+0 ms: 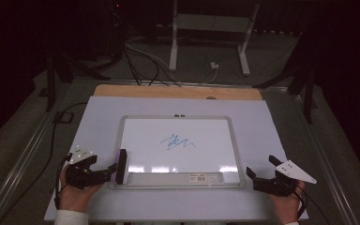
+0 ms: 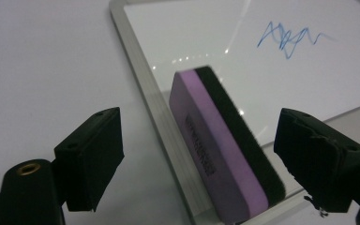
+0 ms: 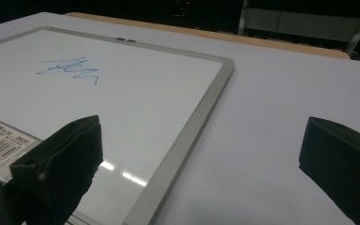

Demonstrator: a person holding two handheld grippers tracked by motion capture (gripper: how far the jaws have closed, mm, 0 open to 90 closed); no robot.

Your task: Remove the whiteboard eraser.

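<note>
We record a desk (image 1: 262,206) covered in pale lavender, with a wooden edge showing along its far side. At its centre lies a whiteboard (image 1: 178,180) in a grey metal frame, flat on the cover, its lower tray carrying a small barcode label (image 1: 198,177). A blue scribble (image 1: 176,141) sits a little above the middle of the white surface; we see it also in the left gripper view, toward the upper right, and in the right gripper view, toward the upper left.

We list one eraser (image 2: 225,150), purple-backed with a black felt face, standing on its edge at the lower left corner of the whiteboard, tilted across the frame. In the high view it stands against the board's left rail.

The left gripper (image 1: 111,170) is held in the person's left hand (image 1: 75,194), jaws spread wide; the eraser lies between them and we see neither jaw touching it.

The right gripper (image 1: 258,177), in the right hand (image 1: 287,204), rests just beside the board's lower right corner, jaws parted and empty, over frame and bare cover.

Beyond the desk we note cables (image 1: 140,61) on a dark floor and a white stand (image 1: 211,28).
</note>
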